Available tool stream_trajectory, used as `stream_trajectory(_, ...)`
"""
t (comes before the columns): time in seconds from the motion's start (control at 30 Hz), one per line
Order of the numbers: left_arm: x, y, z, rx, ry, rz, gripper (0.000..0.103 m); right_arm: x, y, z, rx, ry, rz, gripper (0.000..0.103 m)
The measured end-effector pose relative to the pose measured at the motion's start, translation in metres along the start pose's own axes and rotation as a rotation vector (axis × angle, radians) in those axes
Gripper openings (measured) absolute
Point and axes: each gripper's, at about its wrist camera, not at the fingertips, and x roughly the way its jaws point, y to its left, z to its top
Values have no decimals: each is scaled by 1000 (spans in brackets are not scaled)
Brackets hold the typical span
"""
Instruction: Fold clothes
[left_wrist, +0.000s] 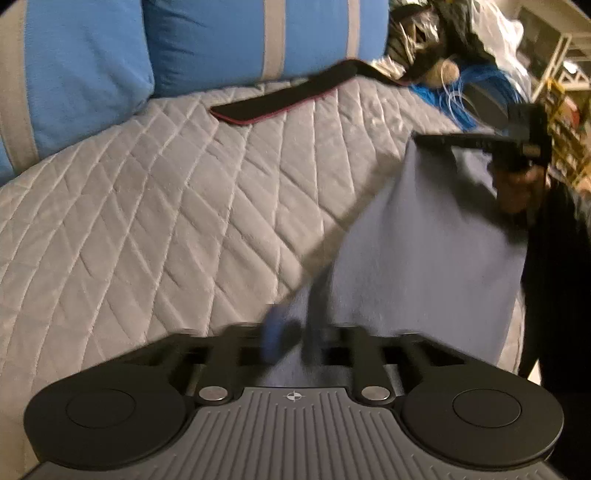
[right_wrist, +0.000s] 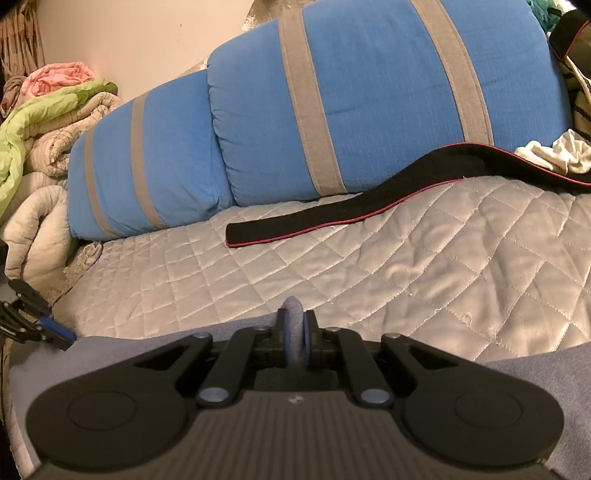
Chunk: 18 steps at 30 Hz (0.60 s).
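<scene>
A grey-blue cloth (left_wrist: 424, 258) hangs stretched between my two grippers above a quilted grey bed cover (left_wrist: 166, 221). My left gripper (left_wrist: 291, 343) is shut on one corner of the cloth; this view is motion-blurred. My right gripper (left_wrist: 436, 142) shows at the right of the left wrist view, pinching the cloth's other top corner. In the right wrist view my right gripper (right_wrist: 295, 336) is shut on a fold of the cloth (right_wrist: 294, 314), which spreads below it. My left gripper (right_wrist: 70, 338) shows at the left edge there.
Two blue cushions with grey stripes (right_wrist: 332, 110) lie along the back of the bed. A black strap with red edging (right_wrist: 351, 210) lies on the bed cover (right_wrist: 406, 266) before them. Folded blankets (right_wrist: 44, 122) pile at the left, clutter (left_wrist: 443, 44) at the right.
</scene>
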Motion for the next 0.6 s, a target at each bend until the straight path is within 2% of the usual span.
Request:
stream_trajectory(0.2,-13,3,-1,21,-1,62,1,0,0,0,1,0,1,8)
stream_trajectory(0.33,-20,14,-2,-24,-9,53,2,1,-1,0,0,2,-2,8)
stream_trajectory(0.37,-17,16,-2,-30,8,76,0,1,-1,0,0,2,-3,8)
stream_trajectory(0.43,-8,24,-2,-56,53,176,1,2,-2,-1,-1,6,-12,8)
stream_trajectory(0.53,-7,41,-5,-136,59,217,2,3,0,-1,-10,12,-18,10)
stream_trajectory(0.57,-10,44,-5,-159,44,232,2,4,-1,0,-4,17,-21,17)
stream_trajectory(0.6,-13,47,-4,-182,26,247,2,4,-2,0,5,23,-28,36)
